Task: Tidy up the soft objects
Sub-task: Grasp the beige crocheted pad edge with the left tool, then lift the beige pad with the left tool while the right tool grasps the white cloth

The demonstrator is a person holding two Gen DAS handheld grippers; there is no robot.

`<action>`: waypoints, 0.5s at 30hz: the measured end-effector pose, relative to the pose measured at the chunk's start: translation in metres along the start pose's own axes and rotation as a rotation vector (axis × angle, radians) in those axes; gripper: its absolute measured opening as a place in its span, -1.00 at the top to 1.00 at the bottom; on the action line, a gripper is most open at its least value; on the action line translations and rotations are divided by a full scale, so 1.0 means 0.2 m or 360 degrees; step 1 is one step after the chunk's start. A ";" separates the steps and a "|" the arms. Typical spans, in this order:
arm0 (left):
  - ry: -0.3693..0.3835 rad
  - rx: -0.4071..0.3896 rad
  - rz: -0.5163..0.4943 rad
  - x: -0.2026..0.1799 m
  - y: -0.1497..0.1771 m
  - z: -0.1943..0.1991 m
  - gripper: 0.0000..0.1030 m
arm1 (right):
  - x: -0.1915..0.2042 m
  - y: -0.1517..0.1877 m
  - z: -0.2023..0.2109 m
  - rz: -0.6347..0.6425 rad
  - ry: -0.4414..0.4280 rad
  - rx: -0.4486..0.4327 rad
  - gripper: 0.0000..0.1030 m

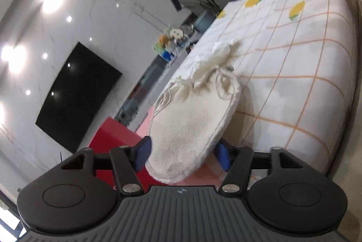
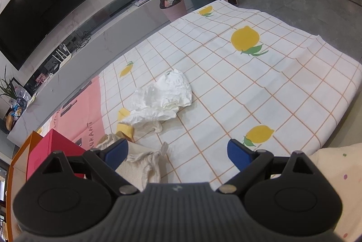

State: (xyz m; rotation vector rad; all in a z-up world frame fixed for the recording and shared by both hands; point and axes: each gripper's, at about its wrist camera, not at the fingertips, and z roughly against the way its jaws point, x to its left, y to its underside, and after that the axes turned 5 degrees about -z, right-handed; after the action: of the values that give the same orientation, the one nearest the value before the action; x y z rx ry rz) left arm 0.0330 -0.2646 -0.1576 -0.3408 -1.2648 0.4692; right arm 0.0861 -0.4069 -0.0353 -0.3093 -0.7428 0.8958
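Observation:
A cream fleece drawstring pouch lies on the lemon-print sheet, its near end between the blue pads of my left gripper. The jaws stand apart and the pads do not squeeze it; this view is tilted sideways. Beyond the pouch lies a crumpled white cloth. In the right wrist view the same white cloth sits mid-sheet, ahead of my right gripper, which is open and holds nothing. The cream pouch shows just beside its left finger.
A red box stands at the sheet's near left corner, by a pink printed sheet. A dotted cream cushion lies at the near right. A pink bin and a low TV bench stand beyond the far edge.

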 end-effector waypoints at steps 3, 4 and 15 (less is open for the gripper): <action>0.0050 0.0007 0.0079 0.02 -0.03 -0.04 -0.34 | 0.00 0.00 0.00 0.0002 -0.0004 -0.0001 -0.80; 0.0072 0.0015 0.0101 0.03 -0.03 -0.06 -0.30 | 0.00 0.00 0.00 0.0005 -0.0005 -0.0001 -0.80; 0.0361 0.0186 0.0509 0.22 -0.01 -0.17 0.87 | 0.01 0.00 -0.02 0.0026 -0.0001 -0.0001 -0.80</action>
State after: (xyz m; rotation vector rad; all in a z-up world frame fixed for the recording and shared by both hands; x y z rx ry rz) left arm 0.0757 -0.2434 -0.1300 -0.4859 -0.9608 0.7523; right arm 0.0884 -0.4051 -0.0376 -0.3158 -0.7422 0.9115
